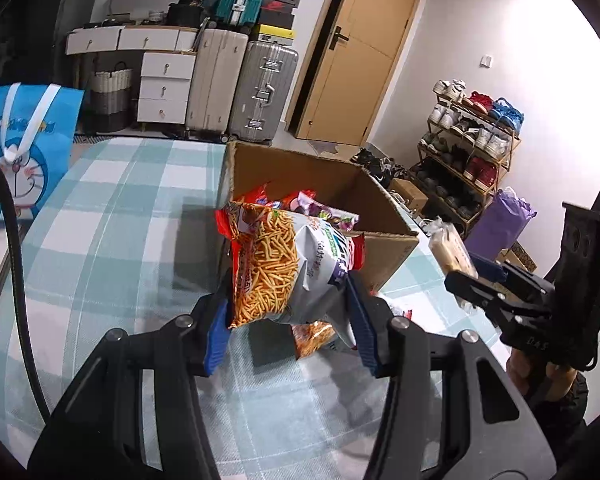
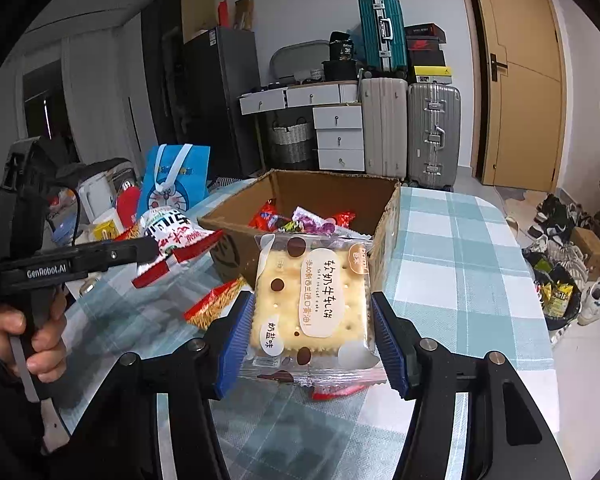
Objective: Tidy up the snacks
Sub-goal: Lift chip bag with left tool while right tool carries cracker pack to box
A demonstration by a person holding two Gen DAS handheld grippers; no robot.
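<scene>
Left tongs (image 1: pixel 288 312) clamp the noodle-snack bag (image 1: pixel 276 264), lifted off the counter (image 1: pixel 112 216). Right tongs (image 2: pixel 312 336) pinch the cracker packet (image 2: pixel 312 300) by its sides, also airborne. You're mid-carry: both items sit just short of the cardboard box (image 2: pixel 384 216), which already holds several wrappers. Next: bring each over the rim, then release, one at a time so the tongs don't collide. Loose packets (image 2: pixel 216 304) remain on the counter.

left tongs (image 1: pixel 288 312) clamped, right tongs (image 2: pixel 312 328) clamped
</scene>
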